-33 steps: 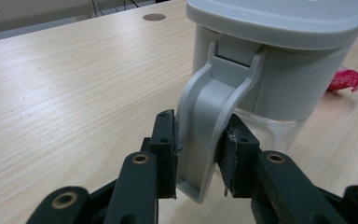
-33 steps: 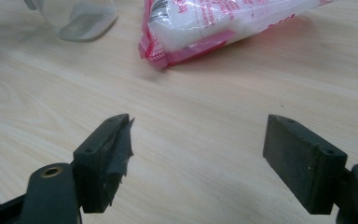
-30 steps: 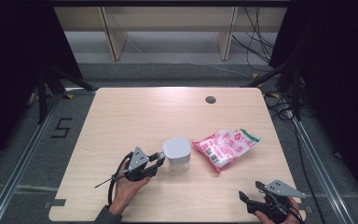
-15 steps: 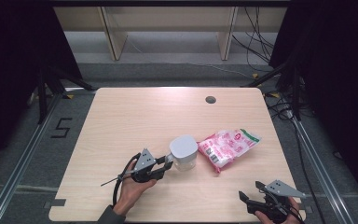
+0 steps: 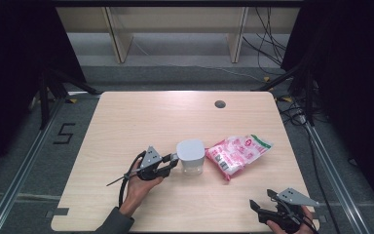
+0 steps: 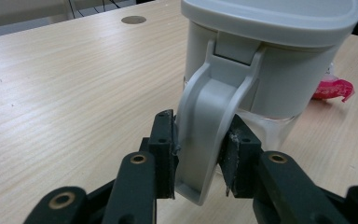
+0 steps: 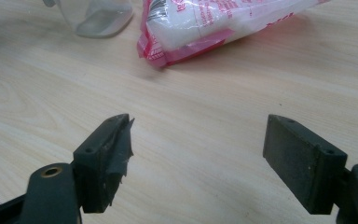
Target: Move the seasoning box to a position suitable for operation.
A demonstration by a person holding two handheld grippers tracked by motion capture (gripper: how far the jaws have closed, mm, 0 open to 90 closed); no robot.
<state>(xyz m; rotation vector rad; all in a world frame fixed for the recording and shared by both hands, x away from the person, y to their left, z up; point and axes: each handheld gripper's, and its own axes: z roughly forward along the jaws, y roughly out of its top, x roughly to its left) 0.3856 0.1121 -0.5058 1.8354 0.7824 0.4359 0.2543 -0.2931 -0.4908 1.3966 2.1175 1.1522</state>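
jug point(image 6: 270, 60) with a grey lid, mid-table: left gripper point(image 6: 200, 154) pinches its stiff handle point(image 6: 209, 121), the sound hold. rigid plastic, likely light, clear base possibly slippery. right gripper point(image 7: 196, 154) gapes, idle. beyond, soft pink bag point(image 5: 238, 153) just beside.

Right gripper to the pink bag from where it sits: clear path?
Probably yes. The right gripper stands open near the table's front edge, with bare tabletop between it and the pink bag. The left gripper, clamped on the jug's handle, sits off to the side.

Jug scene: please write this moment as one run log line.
left gripper shut on jug handle | right gripper open | pink bag beside jug
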